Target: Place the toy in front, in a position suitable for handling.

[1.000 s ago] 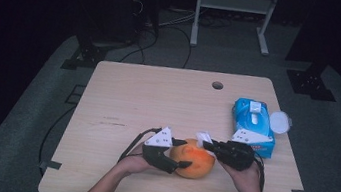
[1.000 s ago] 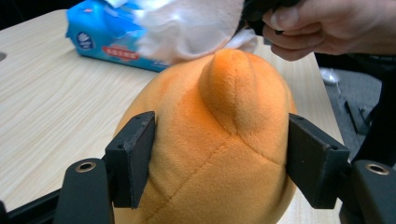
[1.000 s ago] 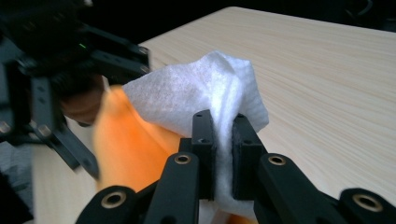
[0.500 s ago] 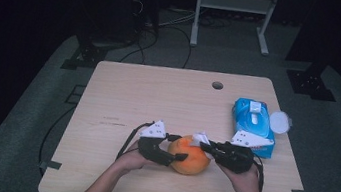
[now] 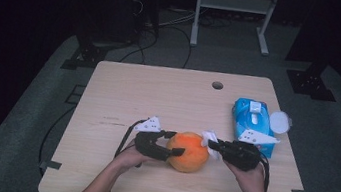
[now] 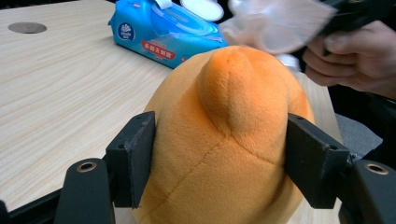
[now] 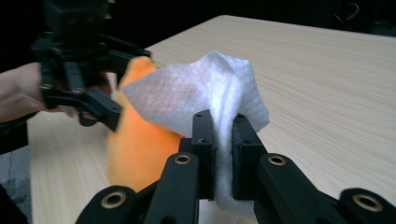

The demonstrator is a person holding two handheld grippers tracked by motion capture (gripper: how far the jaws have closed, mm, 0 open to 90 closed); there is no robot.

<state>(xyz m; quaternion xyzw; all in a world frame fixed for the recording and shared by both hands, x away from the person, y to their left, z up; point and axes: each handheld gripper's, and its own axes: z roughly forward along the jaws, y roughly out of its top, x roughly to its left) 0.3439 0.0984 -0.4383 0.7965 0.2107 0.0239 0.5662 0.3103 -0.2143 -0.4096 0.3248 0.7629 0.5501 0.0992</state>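
**Wipe held at the plush orange, toy clamped for cleaning**

The orange plush toy (image 5: 192, 152) sits on the worktop (image 5: 158, 94) near its front edge, well to the left of the blue wipes pack (image 5: 252, 121), which serves here as the landmark. The left claw (image 5: 177, 145) has its pads pressed into the toy's two flanks, partly open because the plush fills the gap; the left gripper view shows the fabric bulging between them. The right claw (image 7: 223, 140) is pinched nearly shut on a white wipe (image 7: 196, 93), whose loose end fans out above the jaws.

Compared with a second ago, the toy and the left claw have shifted slightly leftwards, away from the pack, and the toy's rounded top now faces the wipe more squarely. The right hand (image 5: 248, 175) has barely moved, lying between the toy and the pack. The wipe now touches, or all but touches, the toy's upper right side.

This looks like the wiping step under way: the toy is steadied and presented, and the cloth is in place for a stroke. The pack's lid (image 5: 278, 121) stands open.
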